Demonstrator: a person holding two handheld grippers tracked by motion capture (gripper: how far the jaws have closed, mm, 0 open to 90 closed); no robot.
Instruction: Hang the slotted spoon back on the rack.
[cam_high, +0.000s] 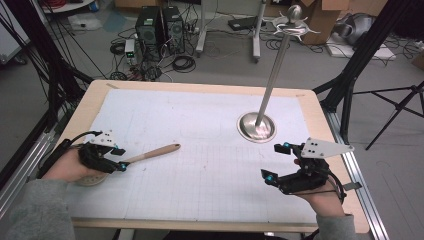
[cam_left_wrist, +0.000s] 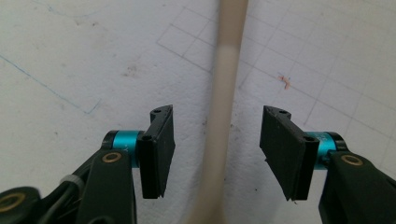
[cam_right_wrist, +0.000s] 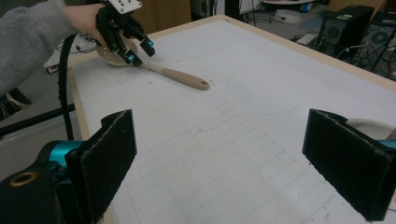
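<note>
Wooden spoon (cam_high: 150, 152) on counter (cam_high: 200, 165): light, stiff; grip mid-handle; left hand-held gripper (cam_left_wrist: 217, 149) open astride it; right hand-held gripper (cam_right_wrist: 219, 163) wide, empty.

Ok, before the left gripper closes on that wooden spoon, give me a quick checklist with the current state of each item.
1. Left gripper open wide enough for the handle: ok, there is a gap on both sides.
2. Wooden spoon handle between the fingers: ok, it runs up the middle of the left gripper view.
3. Handle centred: ok, roughly midway, touching neither finger.
4. Spoon lying flat on the table: ok, handle points toward the table's middle.
5. Right gripper out of the way: ok, open and holding nothing, at the table's right side.
6. Metal stand clear of the spoon: ok, it stands apart, farther back.
</note>
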